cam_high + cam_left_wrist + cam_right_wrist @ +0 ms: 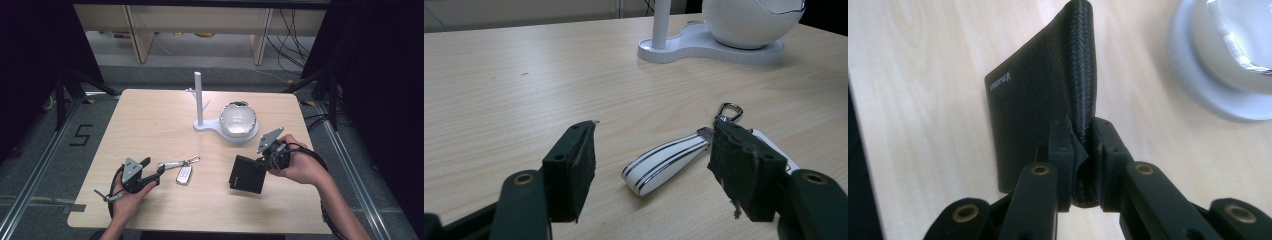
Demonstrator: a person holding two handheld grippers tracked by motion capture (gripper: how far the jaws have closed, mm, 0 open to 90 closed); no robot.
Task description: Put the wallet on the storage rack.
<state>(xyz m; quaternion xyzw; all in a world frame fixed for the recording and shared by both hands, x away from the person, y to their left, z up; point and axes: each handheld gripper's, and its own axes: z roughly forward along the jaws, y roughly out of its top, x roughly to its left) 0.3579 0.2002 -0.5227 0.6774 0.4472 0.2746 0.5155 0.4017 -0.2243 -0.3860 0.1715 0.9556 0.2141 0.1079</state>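
Wallet (247, 174), black and textured, pinched at its folded spine by right tongs (265, 161), jaws pressed hard on both sides of the fold. Hanging on edge, tilted, above the right half of the desk (145, 120), lower corner close to the wood; contact with the surface not to be told from the high view. Seen along the jaws in the right gripper view as a dark slab (1048, 100) rising away from the tongs (1082, 150), small pale lettering near one corner. Held by the right hand (300, 167), forearm entering from the lower right corner.

Left tongs (156, 175) spread wide, low over the near left part of the desk, held in the left hand (127, 197). Between the open jaws in the left gripper view (651, 165), lying flat: white key strap (666, 162) with dark stripes, not touched by either pad. Metal clasp (729, 111) at its far end, key fob (184, 175) joined just beside it, silver with buttons, flat on the wood.

Farther back, centre of the desk: white stand (200, 102) with an upright post and short side pegs, on a flat base. On the same base, right of the post, round white bowl (238, 120) with a shiny rim. Well apart from wallet and key strap alike.
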